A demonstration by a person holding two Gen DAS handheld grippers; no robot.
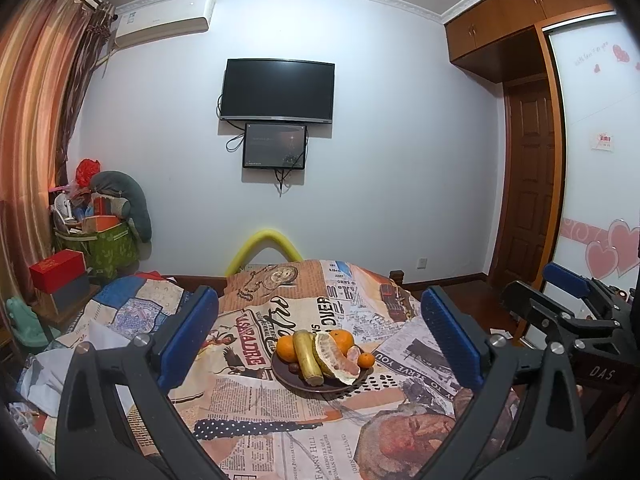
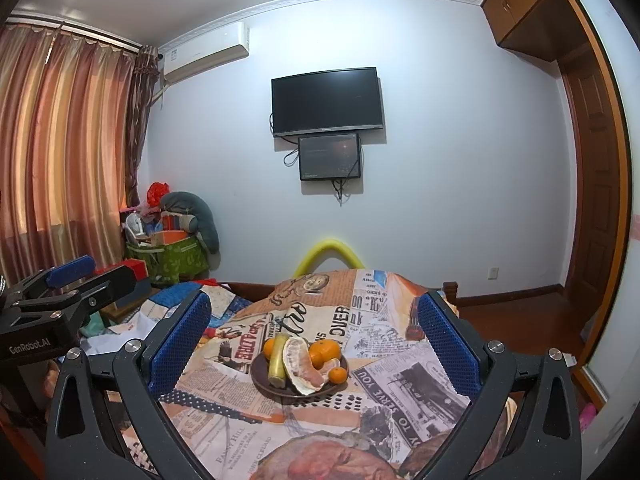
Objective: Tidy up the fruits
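A dark round plate (image 1: 294,380) (image 2: 264,384) sits on a newspaper-print cloth (image 1: 280,432) (image 2: 240,436). On it lie a banana (image 1: 306,356) (image 2: 279,360), a peeled pomelo piece (image 1: 334,358) (image 2: 302,366), oranges (image 1: 286,349) (image 2: 325,352) and a small tangerine (image 1: 366,360) (image 2: 338,375). My left gripper (image 1: 320,332) is open, held back from the plate with the fruit between its fingers in view. My right gripper (image 2: 314,340) is open and empty, likewise short of the plate. Each gripper also shows at the edge of the other's view.
A patchwork blanket (image 1: 136,308) lies left of the cloth. A green bin of clutter (image 1: 108,248) (image 2: 176,256) and a red box (image 1: 58,276) stand at the left wall. A yellow foam tube (image 1: 264,246) (image 2: 328,254) rises behind the cloth. Wood floor (image 2: 520,328) lies right.
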